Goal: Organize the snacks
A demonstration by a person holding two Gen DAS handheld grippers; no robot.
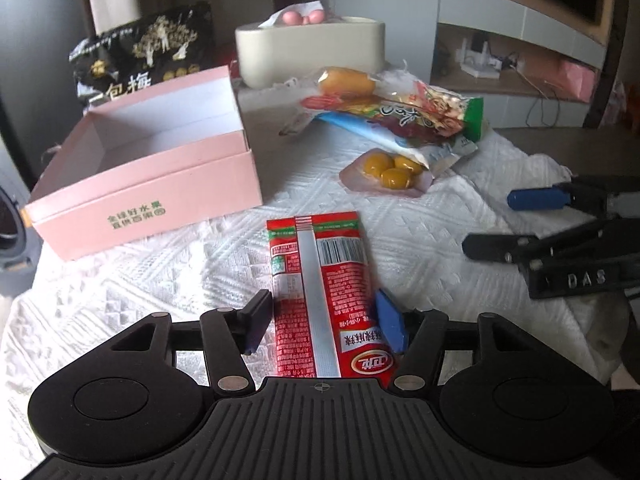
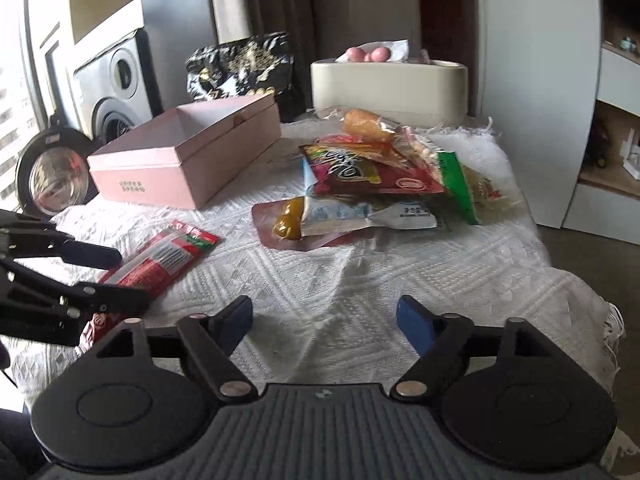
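Note:
A red snack packet (image 1: 320, 280) lies on the white cloth between the fingers of my left gripper (image 1: 324, 314), whose jaws stand on either side of it, close to its edges. It also shows in the right wrist view (image 2: 160, 258). An open, empty pink box (image 1: 148, 164) sits at the left (image 2: 188, 160). A pile of snack packets (image 1: 400, 116) lies to the right of the box (image 2: 380, 176), with a pouch of yellow pieces (image 1: 390, 172) in front. My right gripper (image 2: 324, 320) is open and empty over bare cloth.
A black snack bag (image 1: 144, 56) and a cream tissue holder (image 1: 308, 50) stand behind the box. The white cloth (image 2: 360, 280) ends at a fringed edge on the right. A round mirror (image 2: 56, 176) leans at the table's left side.

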